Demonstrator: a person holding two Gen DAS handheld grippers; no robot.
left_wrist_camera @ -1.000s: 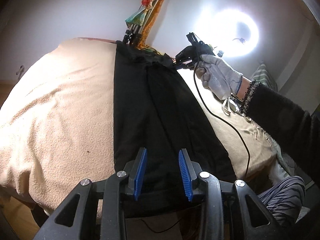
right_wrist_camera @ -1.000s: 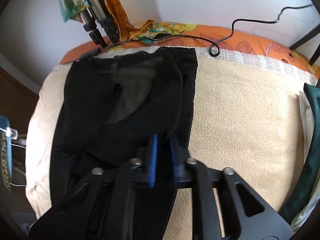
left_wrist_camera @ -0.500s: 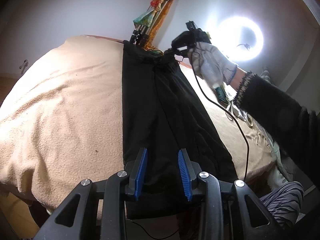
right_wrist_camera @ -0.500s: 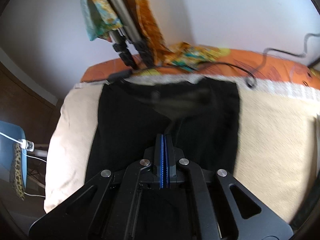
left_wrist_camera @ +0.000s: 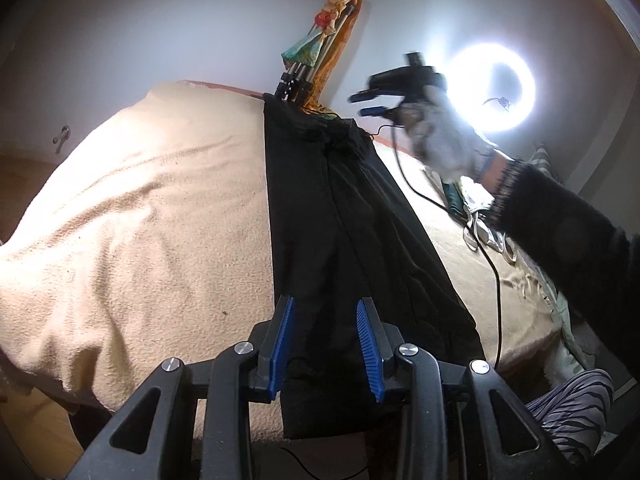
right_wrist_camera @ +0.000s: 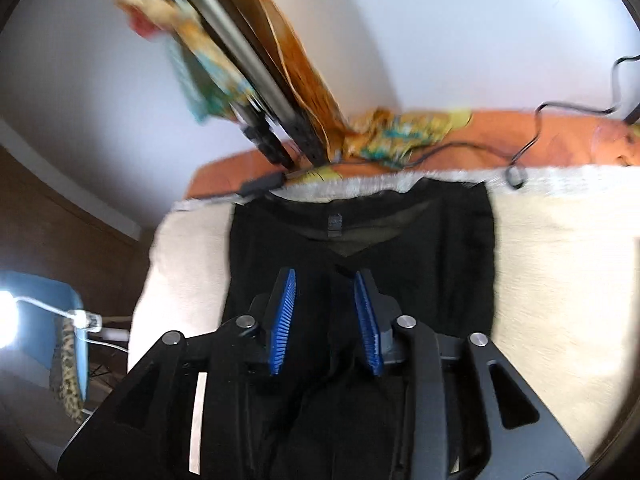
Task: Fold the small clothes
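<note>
Cream fleece blanket (left_wrist_camera: 132, 220) covers the whole work surface, with an orange patterned sheet (right_wrist_camera: 560, 140) showing along its far edge. Black folded garment (left_wrist_camera: 344, 232) lies flat on the blanket as a long narrow strip. In the left wrist view its long axis runs near to far: near end hangs over the near blanket edge, far end points at the wall and the tripod legs draped with a colourful scarf (left_wrist_camera: 320, 52). In the right wrist view the garment's (right_wrist_camera: 400, 248) far hem sits just short of the sheet, with a small label near that hem. Bright ring light (left_wrist_camera: 494, 88) glows at far right.

Left gripper (left_wrist_camera: 326, 340) sits low over the garment's near end, blue pads spread wide with the cloth between them; grips nothing. Right gripper (left_wrist_camera: 370, 104), held by a white-gloved hand (left_wrist_camera: 444, 140), is raised above the garment's far end, clear of the cloth. Right gripper (right_wrist_camera: 326, 320) fingers are parted and hold nothing. Black cable (right_wrist_camera: 520, 148) trails across the far edge.
</note>
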